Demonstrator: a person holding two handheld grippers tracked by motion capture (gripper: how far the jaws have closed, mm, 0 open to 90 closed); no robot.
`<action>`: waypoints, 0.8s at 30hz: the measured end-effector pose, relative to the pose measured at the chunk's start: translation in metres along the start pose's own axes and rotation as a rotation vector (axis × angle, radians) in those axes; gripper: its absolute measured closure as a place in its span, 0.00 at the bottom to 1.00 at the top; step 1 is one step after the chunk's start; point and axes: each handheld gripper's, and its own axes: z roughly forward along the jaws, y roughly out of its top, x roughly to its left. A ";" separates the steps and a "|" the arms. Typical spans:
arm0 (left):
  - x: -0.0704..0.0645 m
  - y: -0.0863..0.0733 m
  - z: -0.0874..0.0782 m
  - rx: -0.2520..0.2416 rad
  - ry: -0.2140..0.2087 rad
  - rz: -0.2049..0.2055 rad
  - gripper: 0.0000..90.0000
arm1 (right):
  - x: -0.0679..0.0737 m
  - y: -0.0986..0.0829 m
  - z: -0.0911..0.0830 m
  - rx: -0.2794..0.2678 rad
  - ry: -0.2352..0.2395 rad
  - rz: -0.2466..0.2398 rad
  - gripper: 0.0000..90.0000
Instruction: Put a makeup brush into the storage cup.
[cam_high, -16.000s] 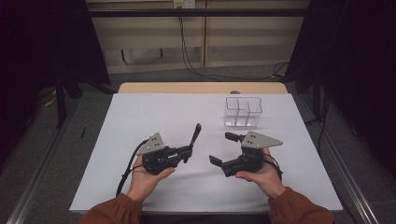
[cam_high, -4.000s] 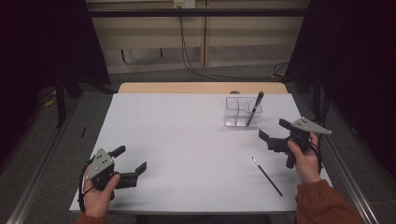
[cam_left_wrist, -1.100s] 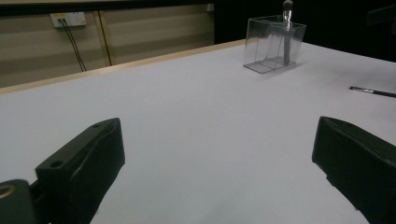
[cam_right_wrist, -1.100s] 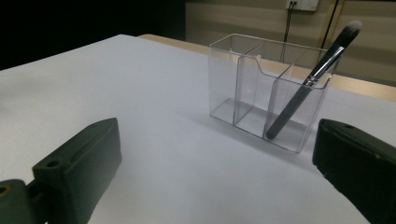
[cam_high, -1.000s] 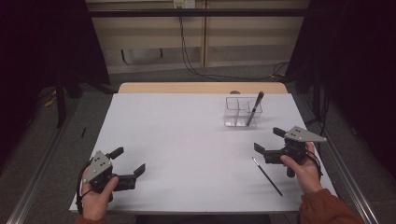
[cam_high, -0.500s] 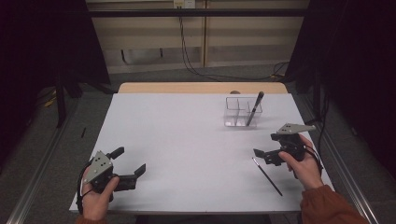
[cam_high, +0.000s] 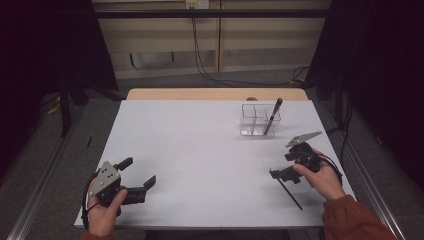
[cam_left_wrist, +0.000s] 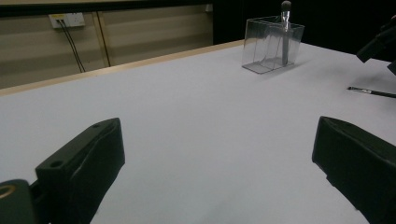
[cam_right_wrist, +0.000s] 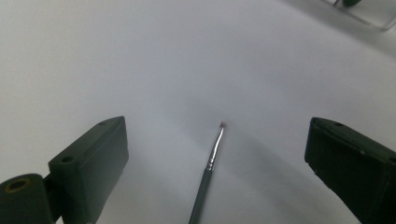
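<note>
A thin dark brush (cam_high: 290, 194) lies flat on the white table (cam_high: 200, 145) at the front right. My right gripper (cam_high: 283, 166) is open and low over its far end. In the right gripper view the brush (cam_right_wrist: 209, 170) runs up between the two spread jaws, its small tip pointing away, and nothing touches it. A thicker dark brush (cam_high: 272, 116) leans upright in a clear divided box (cam_high: 254, 120) at the back right. My left gripper (cam_high: 138, 173) rests open and empty at the front left, held by a hand.
From the left gripper view (cam_left_wrist: 219, 140) the clear box (cam_left_wrist: 273, 44) with its brush (cam_left_wrist: 284, 28) stands far off, and the thin brush (cam_left_wrist: 371, 92) lies at the right. The table's wooden far edge (cam_high: 215, 94) borders a gap to the wall.
The right gripper has come forward and down from near the box to the thin brush's far end. The left gripper has stayed put. Earlier the thicker brush went into the box.
</note>
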 end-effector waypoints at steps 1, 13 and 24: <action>0.000 0.000 0.000 0.000 0.000 0.000 0.03 | 0.000 0.001 0.001 0.018 0.003 0.004 0.06; 0.000 0.000 0.000 0.001 -0.003 -0.002 0.03 | 0.003 0.010 0.001 0.175 -0.010 -0.025 0.06; 0.000 0.000 0.001 0.002 -0.003 -0.005 0.03 | 0.006 0.016 0.012 0.297 -0.016 -0.059 0.09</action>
